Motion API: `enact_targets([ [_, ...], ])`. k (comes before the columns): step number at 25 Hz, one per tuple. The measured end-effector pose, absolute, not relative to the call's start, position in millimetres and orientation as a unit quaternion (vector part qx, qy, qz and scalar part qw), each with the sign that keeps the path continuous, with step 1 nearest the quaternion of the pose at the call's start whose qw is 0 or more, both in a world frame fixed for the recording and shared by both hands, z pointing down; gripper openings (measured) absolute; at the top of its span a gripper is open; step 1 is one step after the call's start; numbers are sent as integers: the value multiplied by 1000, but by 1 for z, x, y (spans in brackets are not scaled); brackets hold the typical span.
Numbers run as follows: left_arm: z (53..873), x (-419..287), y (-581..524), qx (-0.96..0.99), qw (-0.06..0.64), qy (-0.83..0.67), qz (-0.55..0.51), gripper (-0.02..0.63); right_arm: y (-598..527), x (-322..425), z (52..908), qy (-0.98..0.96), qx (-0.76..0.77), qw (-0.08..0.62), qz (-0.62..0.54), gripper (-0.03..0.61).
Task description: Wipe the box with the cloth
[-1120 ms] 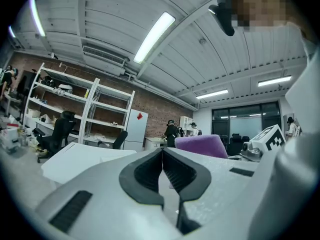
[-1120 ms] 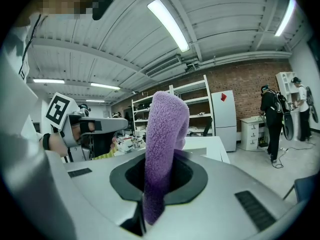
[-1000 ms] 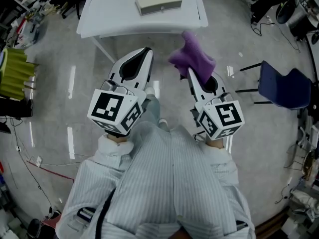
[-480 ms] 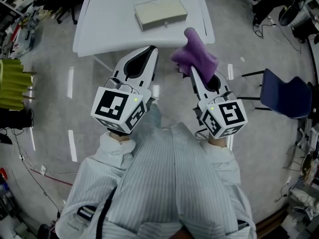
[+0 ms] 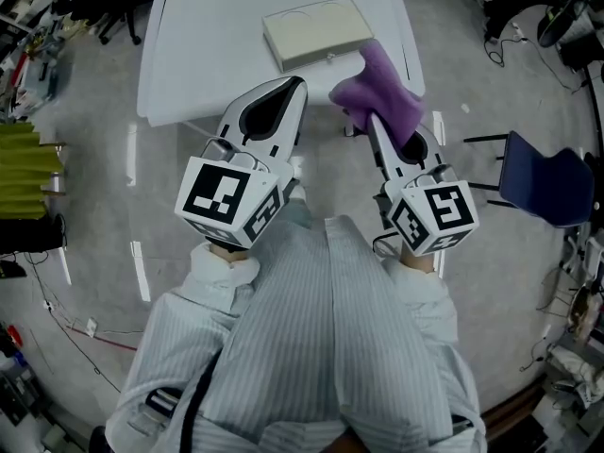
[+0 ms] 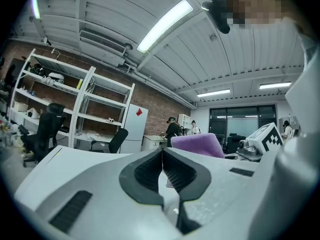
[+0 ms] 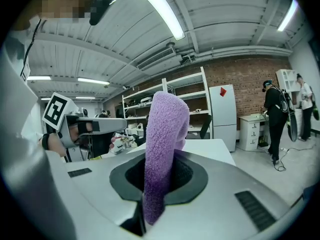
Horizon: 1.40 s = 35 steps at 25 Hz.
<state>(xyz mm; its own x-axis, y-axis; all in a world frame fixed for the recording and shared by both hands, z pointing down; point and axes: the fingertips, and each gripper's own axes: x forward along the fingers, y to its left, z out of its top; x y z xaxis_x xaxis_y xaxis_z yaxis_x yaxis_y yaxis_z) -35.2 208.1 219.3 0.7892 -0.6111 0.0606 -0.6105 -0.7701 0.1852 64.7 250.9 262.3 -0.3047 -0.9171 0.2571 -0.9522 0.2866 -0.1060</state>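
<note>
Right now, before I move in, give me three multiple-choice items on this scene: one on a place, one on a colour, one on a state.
1. Where is the box?
A) on the white table
B) on the floor
C) on a chair

2. What colour is the cloth?
A) green
B) purple
C) white

3. How is the left gripper?
A) shut on the cloth
B) wide open
C) shut, empty

Answers:
1 A: the head view shows it lying on the tabletop.
2 B: it is purple, clamped in the right gripper.
3 C: the left gripper view shows the jaws together with nothing between them.
</note>
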Motion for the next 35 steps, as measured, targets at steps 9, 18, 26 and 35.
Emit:
enact_targets([
  [9, 230, -36, 173, 942, 103, -318, 10, 11, 212, 67, 275, -792, 591, 75, 137, 44],
  [18, 241, -15, 121, 936, 104, -337, 11, 11, 158, 96, 282, -800, 581, 71, 134, 44],
  [26, 245, 6, 39, 928, 104, -359, 13, 11, 68, 118, 288, -813, 560, 77, 138, 44],
  [35, 244, 33, -32, 909, 113, -400, 24, 11, -11, 152, 282, -835, 522, 90, 145, 44],
])
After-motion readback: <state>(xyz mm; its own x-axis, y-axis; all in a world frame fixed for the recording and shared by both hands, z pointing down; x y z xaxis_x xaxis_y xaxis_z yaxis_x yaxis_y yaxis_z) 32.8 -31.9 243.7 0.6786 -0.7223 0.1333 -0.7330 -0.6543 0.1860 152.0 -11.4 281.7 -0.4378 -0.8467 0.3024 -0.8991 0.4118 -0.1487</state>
